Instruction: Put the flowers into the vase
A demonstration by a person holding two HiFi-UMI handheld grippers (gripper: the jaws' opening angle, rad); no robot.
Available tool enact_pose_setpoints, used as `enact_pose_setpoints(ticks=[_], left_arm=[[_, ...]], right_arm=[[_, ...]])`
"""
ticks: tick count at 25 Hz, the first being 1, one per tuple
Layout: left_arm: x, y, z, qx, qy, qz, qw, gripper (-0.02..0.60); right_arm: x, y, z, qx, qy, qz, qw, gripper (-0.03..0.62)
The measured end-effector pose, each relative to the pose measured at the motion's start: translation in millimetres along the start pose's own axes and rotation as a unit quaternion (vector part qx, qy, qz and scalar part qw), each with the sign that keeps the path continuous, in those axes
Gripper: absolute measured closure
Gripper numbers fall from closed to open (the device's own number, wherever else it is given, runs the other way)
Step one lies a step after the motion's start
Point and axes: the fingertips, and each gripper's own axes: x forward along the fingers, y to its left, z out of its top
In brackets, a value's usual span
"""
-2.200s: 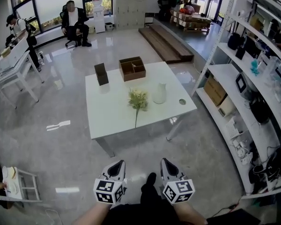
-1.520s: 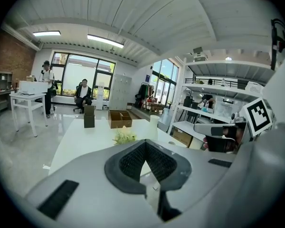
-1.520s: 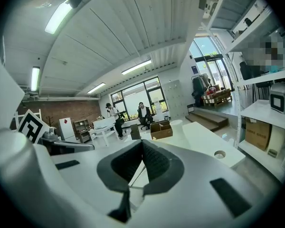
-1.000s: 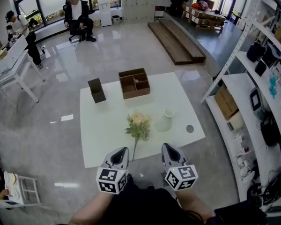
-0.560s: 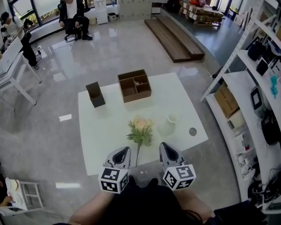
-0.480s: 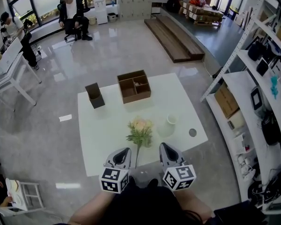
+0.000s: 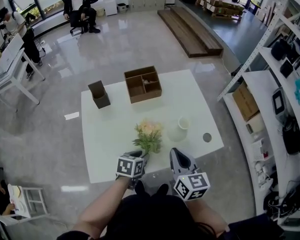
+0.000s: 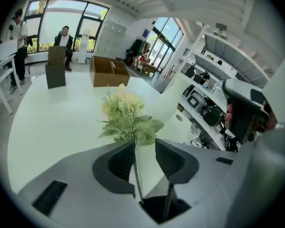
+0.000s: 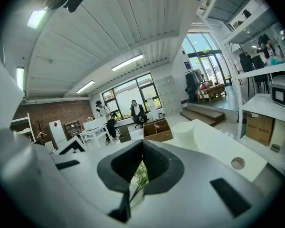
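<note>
Left gripper view: jaws of the left hand-held gripper (image 8: 145,144) stand apart, having just been opening. The thin stem (image 8: 134,170) of the flowers (image 8: 126,113) runs back between them, close against one pad with a clear gap to the other, so I read it as not clamped yet. The blooms lie on the white surface (image 7: 110,134) just ahead of this gripper's tips. The right hand-held gripper (image 9: 142,144) has its jaws together on nothing, and the vase (image 9: 184,132) stands upright ahead of it and to its right, near the blooms. Risks as I judge them: the stem sits off-centre, so a close from here may nudge it sideways or let it roll out along the pad instead of pinching it squarely. The grip point looks low on the stem, so the heavy leafy head could droop or swing about the pads on lifting and make the cut end hard to aim. The tips are angled down at the surface, and pressing further could scrape it or trap the stem under a jaw. The vase mouth looks narrow and the vase light; a swinging head or a blind approach could knock it over, and the right gripper, closed as it is, cannot steady it.
</note>
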Motion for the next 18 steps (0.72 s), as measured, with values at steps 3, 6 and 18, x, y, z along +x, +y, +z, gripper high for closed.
enact_pose_setpoints(ticks=[3,6,18], left_arm=[[24,6,-4,-0.003,0.054,-0.001,0.9985,0.379],[44,15,-5,-0.028,0.100,0.001,0.9946,0.347],[76,42,-38,0.021,0.240,0.072,0.9677,0.393]], right_arm=[[1,1,-2,0.001,0.005,0.005,1.000,0.591],[2,-4,-4,0.005,0.008,0.003,1.000,0.591],[4,-12,-5,0.007,0.015,-0.007,1.000,0.591]])
